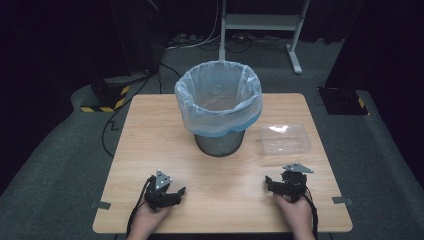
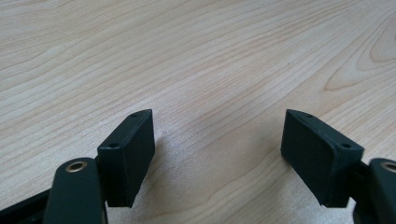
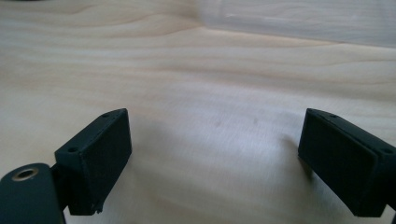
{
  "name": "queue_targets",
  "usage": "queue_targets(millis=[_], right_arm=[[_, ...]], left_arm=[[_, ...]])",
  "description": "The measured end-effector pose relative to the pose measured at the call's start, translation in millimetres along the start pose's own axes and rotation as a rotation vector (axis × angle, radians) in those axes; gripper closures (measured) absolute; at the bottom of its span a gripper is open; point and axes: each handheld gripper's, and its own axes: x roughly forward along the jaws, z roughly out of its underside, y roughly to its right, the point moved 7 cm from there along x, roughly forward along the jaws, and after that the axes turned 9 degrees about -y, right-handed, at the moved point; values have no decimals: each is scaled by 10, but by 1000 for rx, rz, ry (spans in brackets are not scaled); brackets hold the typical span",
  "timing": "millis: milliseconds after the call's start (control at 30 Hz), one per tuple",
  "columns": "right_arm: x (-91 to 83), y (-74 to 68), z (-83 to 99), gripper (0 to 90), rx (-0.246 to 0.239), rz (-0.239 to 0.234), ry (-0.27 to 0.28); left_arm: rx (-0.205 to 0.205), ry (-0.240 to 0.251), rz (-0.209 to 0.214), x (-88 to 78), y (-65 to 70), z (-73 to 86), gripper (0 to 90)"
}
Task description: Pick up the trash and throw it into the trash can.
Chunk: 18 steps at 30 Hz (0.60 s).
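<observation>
A mesh waste bin (image 1: 219, 107) lined with a pale blue plastic bag stands upright at the middle of the wooden table (image 1: 150, 135). To its right lies a clear plastic tray (image 1: 284, 138), flat on the wood. My left gripper (image 1: 176, 187) rests near the front left edge, held by a hand, jaws wide apart over bare wood. In its own view the left gripper (image 2: 218, 140) holds nothing. My right gripper (image 1: 272, 181) sits near the front right, just in front of the tray, also open. The right gripper (image 3: 215, 154) has only tabletop between its pads, with the tray's edge (image 3: 299, 21) beyond.
Beyond the table, a white metal frame (image 1: 260, 22) stands on grey carpet with cables around it. Black boxes with yellow-black hazard tape (image 1: 105, 97) sit on the floor at the back left and back right. Bare wood lies between the grippers and the bin.
</observation>
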Motion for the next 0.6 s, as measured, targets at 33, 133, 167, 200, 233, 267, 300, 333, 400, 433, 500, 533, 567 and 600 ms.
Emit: queue_targets(millis=[33,133,167,200,233,267,300,333,400,433,500,533,567,600], right_arm=[[-20,12,16,108,7,-16,8],[-36,31,24,124,19,-26,18],[-36,32,24,128,20,-26,18],[-36,33,24,132,19,-23,18],[-37,33,24,140,19,-19,17],[-37,33,24,161,16,-15,18],[-42,36,25,199,16,-9,20],[-50,35,24,237,11,-11,27],[-65,28,21,247,6,-15,38],[-152,54,-43,288,-12,9,80],[-245,100,-145,307,-3,0,116],[-294,149,-211,310,-8,14,130],[-337,204,-281,316,-2,26,140],[-373,268,-358,319,5,31,154]], left_arm=[[0,0,0,0,0,0,259],[0,0,0,0,0,0,259],[0,0,0,0,-1,0,259],[-1,0,0,0,-1,-1,259],[-5,2,-1,2,-1,-3,260],[-4,1,0,2,-1,-4,261],[-3,0,0,2,-3,-4,261],[-2,-2,-3,1,-5,-3,261],[-2,-1,-2,1,-6,-4,261],[-1,-2,-1,1,-6,-4,261],[-4,2,-1,3,-4,-6,261],[-1,-1,-1,2,-6,-4,262],[-2,0,2,4,-4,-7,262],[-1,0,3,6,-3,-8,263]])
